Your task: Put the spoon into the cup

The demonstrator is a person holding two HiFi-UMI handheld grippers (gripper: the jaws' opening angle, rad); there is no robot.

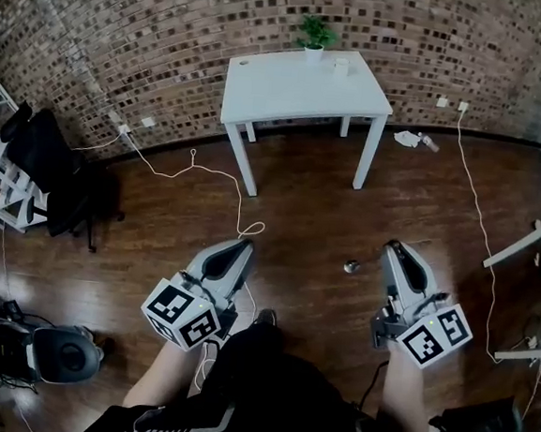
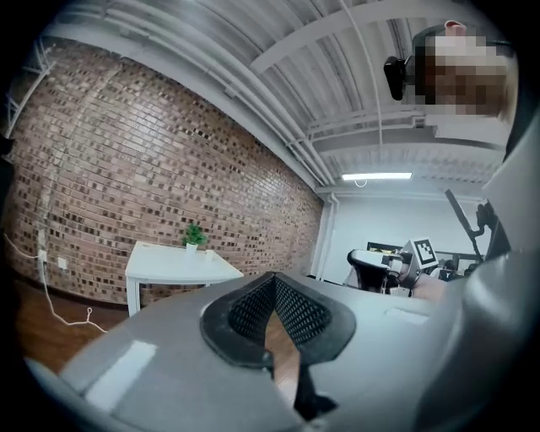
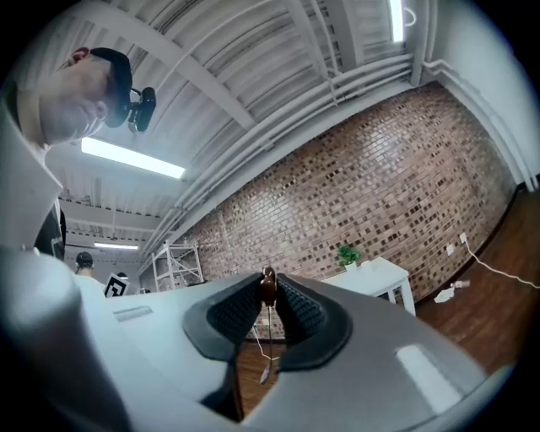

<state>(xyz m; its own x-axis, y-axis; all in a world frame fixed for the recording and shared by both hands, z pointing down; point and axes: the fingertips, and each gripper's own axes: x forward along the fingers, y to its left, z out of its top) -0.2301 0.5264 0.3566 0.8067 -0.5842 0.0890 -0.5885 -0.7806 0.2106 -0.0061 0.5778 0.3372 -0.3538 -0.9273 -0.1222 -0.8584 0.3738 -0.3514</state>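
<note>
Head view: the left tongs (image 1: 245, 243) and the right tongs (image 1: 392, 245) are held side by side over a dark wooden floor (image 1: 310, 195). Both are pointed toward a white tabletop (image 1: 290, 95), which stands well apart from them against a brick wall (image 1: 174, 33). The cup (image 1: 341, 66), small and white, is set upright near the far right corner of the tabletop, just beside a potted plant (image 1: 315, 33). The spoon (image 1: 351, 265) is not in the cup. It is carried at the tip of the right tongs, and its bowl is seen to the left of that tip, above the floor.

Right gripper view: the right tongs are closed narrowly on the spoon. The brown end of the handle is pinched between the pad tips, and the thin shaft hangs down from there with the bowl lowest.

Left gripper view: the left tongs are closed with the pad tips meeting, and nothing is held between them. Only floor is seen through the gap behind the tips.
</note>
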